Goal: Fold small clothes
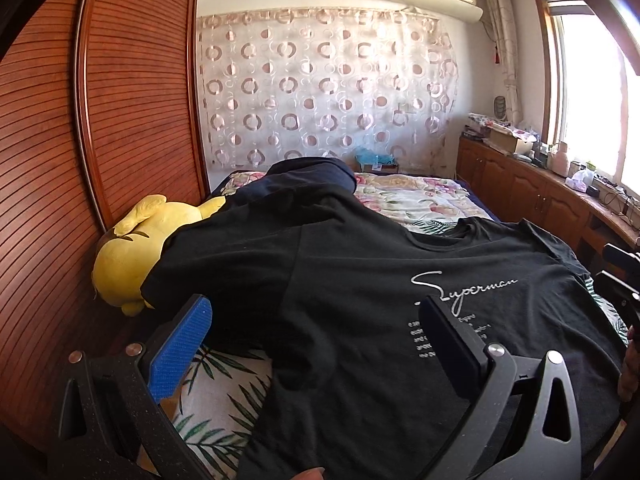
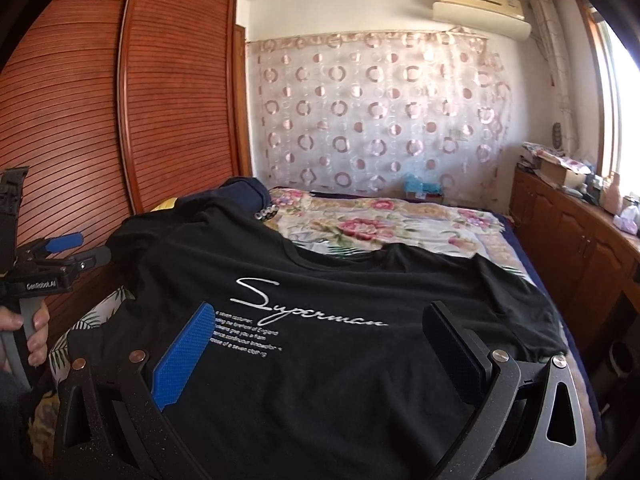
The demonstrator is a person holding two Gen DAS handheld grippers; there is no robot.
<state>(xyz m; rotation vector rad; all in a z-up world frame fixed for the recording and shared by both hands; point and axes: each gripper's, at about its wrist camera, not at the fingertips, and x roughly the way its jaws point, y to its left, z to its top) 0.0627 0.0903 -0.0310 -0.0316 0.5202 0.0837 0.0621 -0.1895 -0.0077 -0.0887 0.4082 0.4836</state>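
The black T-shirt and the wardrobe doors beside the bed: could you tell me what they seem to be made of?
The black T-shirt looks like soft matte knit, probably cotton jersey: it drapes limply in shallow wrinkles, with a flat white print. The wardrobe doors look like reddish-brown varnished wood or veneer: fine horizontal slats, visible grain, a slight sheen.

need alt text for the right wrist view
A black T-shirt with white "Superman" script lies spread face up on a floral bed. The open right gripper hovers over it, and the left gripper shows at the left edge by a wooden wardrobe.
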